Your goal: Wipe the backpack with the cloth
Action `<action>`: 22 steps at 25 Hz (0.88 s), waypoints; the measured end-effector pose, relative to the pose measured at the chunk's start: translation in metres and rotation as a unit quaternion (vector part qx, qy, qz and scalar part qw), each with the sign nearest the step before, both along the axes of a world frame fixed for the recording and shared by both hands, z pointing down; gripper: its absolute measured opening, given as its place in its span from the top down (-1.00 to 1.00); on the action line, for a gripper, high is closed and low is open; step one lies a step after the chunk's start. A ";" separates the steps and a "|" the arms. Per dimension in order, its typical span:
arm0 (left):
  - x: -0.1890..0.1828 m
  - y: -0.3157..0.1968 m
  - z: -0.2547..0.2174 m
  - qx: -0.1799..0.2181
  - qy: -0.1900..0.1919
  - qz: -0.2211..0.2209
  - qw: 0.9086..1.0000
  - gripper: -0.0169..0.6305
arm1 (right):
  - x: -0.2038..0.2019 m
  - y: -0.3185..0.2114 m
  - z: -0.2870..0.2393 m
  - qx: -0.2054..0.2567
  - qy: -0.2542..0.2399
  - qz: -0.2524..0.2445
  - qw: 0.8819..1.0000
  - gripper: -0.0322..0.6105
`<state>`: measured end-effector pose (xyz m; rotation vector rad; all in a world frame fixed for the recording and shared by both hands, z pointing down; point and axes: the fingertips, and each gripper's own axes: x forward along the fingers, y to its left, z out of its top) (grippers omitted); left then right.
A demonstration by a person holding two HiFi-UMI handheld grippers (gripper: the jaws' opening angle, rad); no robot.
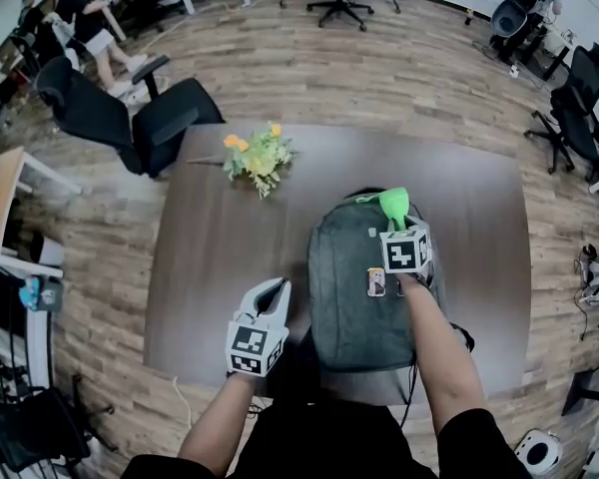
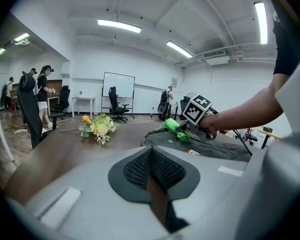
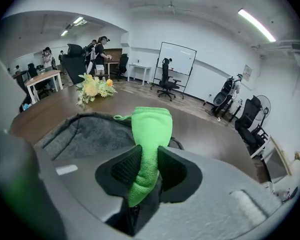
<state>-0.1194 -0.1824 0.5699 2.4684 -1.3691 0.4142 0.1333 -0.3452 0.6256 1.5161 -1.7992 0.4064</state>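
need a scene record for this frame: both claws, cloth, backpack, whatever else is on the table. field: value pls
right claw: shut on the cloth
cloth: green, bunched, sticking out past the jaws over the backpack's far end
left claw: shut, nothing in it, beside the backpack's left edge
backpack: grey, lying flat on the table
table: dark brown top
flowers: yellow bunch lying on the table, apart from the backpack
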 end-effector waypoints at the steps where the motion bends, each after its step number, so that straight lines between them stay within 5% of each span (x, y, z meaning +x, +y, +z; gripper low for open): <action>1: 0.002 -0.001 -0.001 0.001 0.001 0.001 1.000 0.90 | 0.005 0.001 -0.001 -0.003 0.004 0.005 1.000 0.58; 13: 0.020 -0.002 -0.001 0.002 -0.004 0.021 1.000 0.90 | 0.072 0.007 -0.013 -0.002 0.024 0.056 0.998 0.58; 18: 0.011 -0.001 -0.004 0.003 -0.005 0.006 1.000 0.90 | 0.051 0.014 -0.032 0.021 -0.008 0.031 0.999 0.58; 22: 0.003 0.003 -0.005 0.003 -0.003 -0.001 1.000 0.90 | -0.003 0.028 -0.040 0.016 -0.041 -0.013 0.999 0.58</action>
